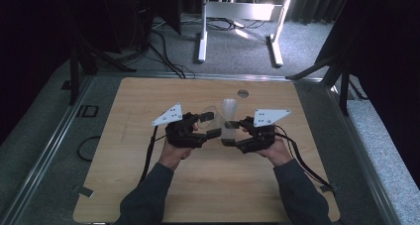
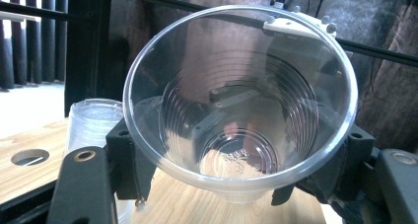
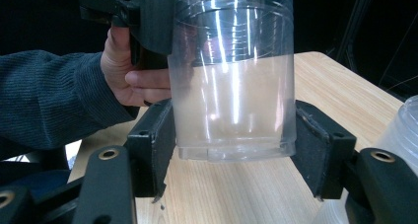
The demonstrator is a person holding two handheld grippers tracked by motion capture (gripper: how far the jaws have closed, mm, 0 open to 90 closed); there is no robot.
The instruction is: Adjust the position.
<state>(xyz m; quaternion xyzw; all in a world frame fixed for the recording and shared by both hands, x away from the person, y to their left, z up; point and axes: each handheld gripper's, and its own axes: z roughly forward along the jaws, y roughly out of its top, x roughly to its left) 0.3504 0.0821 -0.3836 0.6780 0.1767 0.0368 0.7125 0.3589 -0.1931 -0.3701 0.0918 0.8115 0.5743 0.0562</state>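
In the high view the left gripper (image 1: 210,126) sits left of centre and the right gripper (image 1: 236,133) right of centre, both over the wooden table (image 1: 148,185); between them, mid-frame, stands a stack of clear cups (image 1: 229,123); the right gripper's jaws press the stack's base (image 3: 231,110) from both sides, low in the right gripper view; the left gripper pinches a single clear cup (image 2: 240,100) tilted mouth-on to its camera, centre frame; beyond, toward the top of the high view, a round hole (image 1: 242,93) in the tabletop.
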